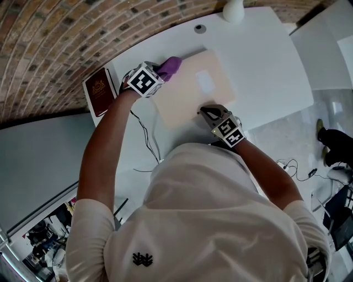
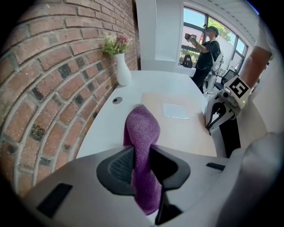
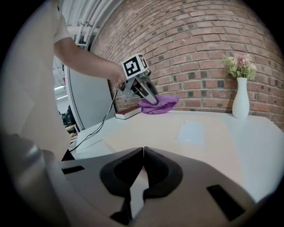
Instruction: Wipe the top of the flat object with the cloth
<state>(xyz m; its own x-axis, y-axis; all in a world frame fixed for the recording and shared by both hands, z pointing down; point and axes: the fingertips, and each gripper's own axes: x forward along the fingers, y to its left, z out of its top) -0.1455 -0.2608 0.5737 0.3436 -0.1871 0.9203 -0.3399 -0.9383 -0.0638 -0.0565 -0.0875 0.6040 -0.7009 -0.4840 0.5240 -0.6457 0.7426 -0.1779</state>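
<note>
A cream flat board (image 1: 190, 91) lies on the white table (image 1: 265, 60), with a pale rectangular patch (image 1: 206, 81) near its middle. My left gripper (image 1: 161, 71) is shut on a purple cloth (image 1: 171, 66) at the board's far left corner; in the left gripper view the cloth (image 2: 143, 133) hangs folded between the jaws and touches the board (image 2: 182, 126). My right gripper (image 1: 206, 110) rests at the board's near edge with its jaws shut (image 3: 142, 153) and nothing seen between them. The right gripper view shows the left gripper (image 3: 150, 96) over the cloth (image 3: 159, 105).
A dark red book (image 1: 100, 91) lies left of the board by the brick wall. A white vase (image 1: 233, 10) with flowers stands at the table's far end, near a cable hole (image 1: 199, 28). A black cable (image 1: 144, 135) trails off the table's near edge. A person (image 2: 206, 48) stands far off.
</note>
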